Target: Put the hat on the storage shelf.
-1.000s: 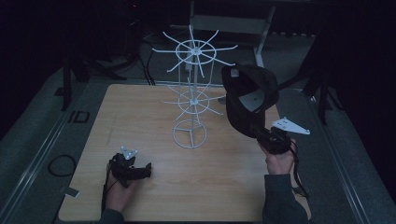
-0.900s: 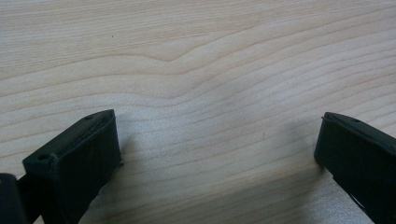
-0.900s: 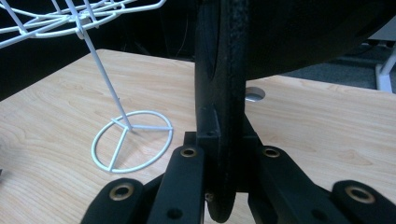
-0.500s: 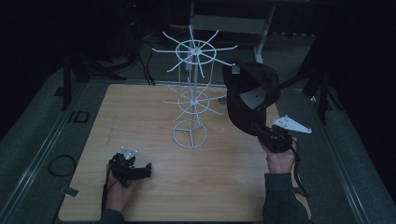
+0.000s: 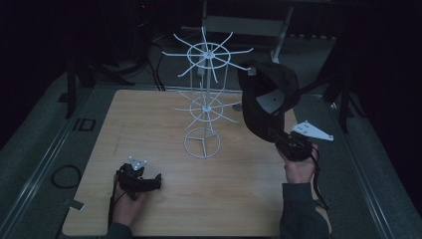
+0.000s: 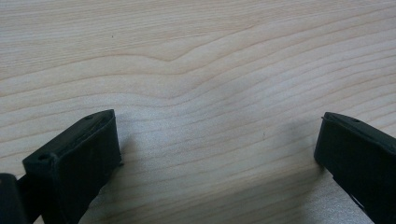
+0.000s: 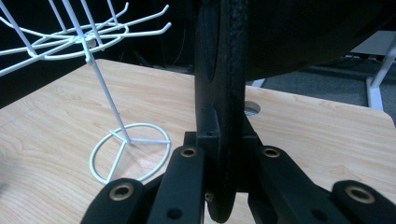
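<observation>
At the near left of the tabletop (image 5: pixel 149 124), the left hand-held gripper (image 5: pixel 142 180) rests low on the pale wood. In the left gripper view its two black jaws stand wide apart with bare wood grain between them.

At the near right, the right hand-held gripper (image 5: pixel 278 137) is raised off the wood and points up and to the far left. Its jaws are clamped on the brim of a cap (image 5: pixel 266 97). The cap is black, with a rounded crown, a stiff curved brim and a pale patch inside. It hangs in the air over the right half of the tabletop, just right of the rack. In the right gripper view the brim edge (image 7: pixel 219 107) stands upright between the pinching jaws, and the dark crown bulges above.

Farther in, at mid-table, a white wire rack (image 5: pixel 204 99) stands on a ring base. It has two tiers of spokes with hooked tips, and the upper right spokes reach close to the cap.
</observation>
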The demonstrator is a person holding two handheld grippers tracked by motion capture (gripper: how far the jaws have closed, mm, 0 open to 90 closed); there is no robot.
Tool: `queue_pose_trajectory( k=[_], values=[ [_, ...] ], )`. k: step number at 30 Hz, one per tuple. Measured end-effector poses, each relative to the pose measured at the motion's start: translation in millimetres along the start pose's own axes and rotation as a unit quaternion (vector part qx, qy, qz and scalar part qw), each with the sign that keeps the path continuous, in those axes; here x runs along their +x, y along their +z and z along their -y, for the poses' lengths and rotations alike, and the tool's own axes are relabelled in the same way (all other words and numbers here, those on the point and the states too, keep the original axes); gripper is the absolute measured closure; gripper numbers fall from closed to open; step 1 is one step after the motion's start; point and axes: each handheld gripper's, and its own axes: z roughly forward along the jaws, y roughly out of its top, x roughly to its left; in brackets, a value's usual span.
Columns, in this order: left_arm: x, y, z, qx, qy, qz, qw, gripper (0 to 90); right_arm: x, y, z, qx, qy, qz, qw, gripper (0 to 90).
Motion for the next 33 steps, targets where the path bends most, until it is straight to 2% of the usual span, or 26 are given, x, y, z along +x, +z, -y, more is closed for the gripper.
queue_pose_trajectory(
  k=[33],
  values=[
    [-0.2, 0.1, -0.1, 0.000, -0.001, 0.000, 1.0000, 0.2, 0.5, -2.1, -9.9, -0.010, -0.003, 0.004, 0.9999, 86.3]
  ],
)
